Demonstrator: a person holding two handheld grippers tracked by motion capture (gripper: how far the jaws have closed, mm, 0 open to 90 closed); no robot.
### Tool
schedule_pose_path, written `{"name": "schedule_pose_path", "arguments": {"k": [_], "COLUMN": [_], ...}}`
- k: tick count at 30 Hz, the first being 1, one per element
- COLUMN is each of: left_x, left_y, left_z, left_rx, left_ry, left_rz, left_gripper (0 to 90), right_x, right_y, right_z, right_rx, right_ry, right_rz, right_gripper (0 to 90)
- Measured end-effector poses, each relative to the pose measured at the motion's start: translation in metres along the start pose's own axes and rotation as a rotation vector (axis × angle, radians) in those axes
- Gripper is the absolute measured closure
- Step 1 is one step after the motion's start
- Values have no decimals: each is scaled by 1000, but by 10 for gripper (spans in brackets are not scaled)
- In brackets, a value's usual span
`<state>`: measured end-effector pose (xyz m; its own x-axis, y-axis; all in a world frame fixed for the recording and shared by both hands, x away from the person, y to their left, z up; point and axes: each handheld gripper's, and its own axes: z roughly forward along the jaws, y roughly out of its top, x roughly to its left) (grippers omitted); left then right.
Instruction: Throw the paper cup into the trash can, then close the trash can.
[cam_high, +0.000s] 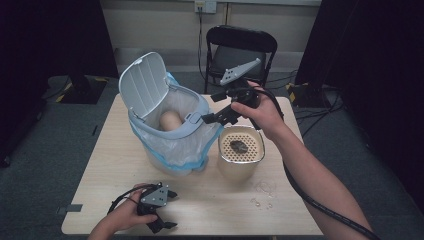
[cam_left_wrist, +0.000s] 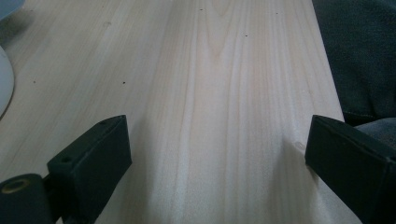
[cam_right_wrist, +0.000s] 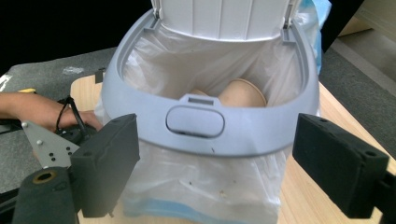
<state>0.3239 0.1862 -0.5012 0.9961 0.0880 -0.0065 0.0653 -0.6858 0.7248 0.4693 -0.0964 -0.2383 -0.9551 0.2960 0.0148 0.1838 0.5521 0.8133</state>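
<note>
Wooden table (cam_high: 215, 210): right gripper (cam_high: 210, 119) jaws apart, empty, facing bin (cam_high: 172, 135) front rim; left gripper (cam_high: 165, 210) apart, resting far off.

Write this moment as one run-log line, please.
right tool: open, empty, at bin rim | left tool: open, empty, over table | bin: lid up, cup inside

The grey-rimmed bin (cam_high: 172, 127) stands upright on the worktop (cam_high: 215, 200), white lid (cam_high: 142, 82) raised, plastic liner holding a tan cup (cam_high: 170, 121).
</note>
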Motion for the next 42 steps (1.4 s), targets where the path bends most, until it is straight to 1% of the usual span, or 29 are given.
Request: {"name": "schedule_pose_path", "arguments": {"k": [5,14,17,22,24,27,29,33,35,36,39,42], "left_x": [-1,-1,-1,-1,-1,-1,-1,-1,-1,-1,-1,-1], "left_y": [0,0,1,1,1,0,0,0,0,0,0,0], "left_z": [1,1,1,1,1,2,2,2,2,2,2,2], "left_rx": [-8,-5,1,1,1,0,-2,-1,-2,-2,-2,-1], "left_ry": [-5,-6,-11,-12,-13,-13,-13,-13,-13,-13,-16,-17], "left_rz": [-5,-4,-1,-1,0,6,4,6,4,4,2,1], "left_gripper": [50,43,36,35,35,24,24,23,23,23,23,23], "right_x": [-1,-1,1,3,3,3,4,5,6,7,8,9], "right_y": [-10,-24,-30,-38,-42,-49,-51,-62,-64,-69,-74,-82], "right_z": [-5,-16,-20,-25,-27,-32,-33,-37,-37,-39,-41,-43], "right_rx": [2,-7,-6,-4,5,-1,-4,3,1,4,4,13], "right_ry": [-6,-14,-21,-20,-30,-30,-32,-37,-35,-34,-33,-42], "right_rz": [19,26,25,23,20,29,31,34,36,37,41,42], "right_gripper": [143,143,143,143,143,143,143,143,143,143,143,143]}}
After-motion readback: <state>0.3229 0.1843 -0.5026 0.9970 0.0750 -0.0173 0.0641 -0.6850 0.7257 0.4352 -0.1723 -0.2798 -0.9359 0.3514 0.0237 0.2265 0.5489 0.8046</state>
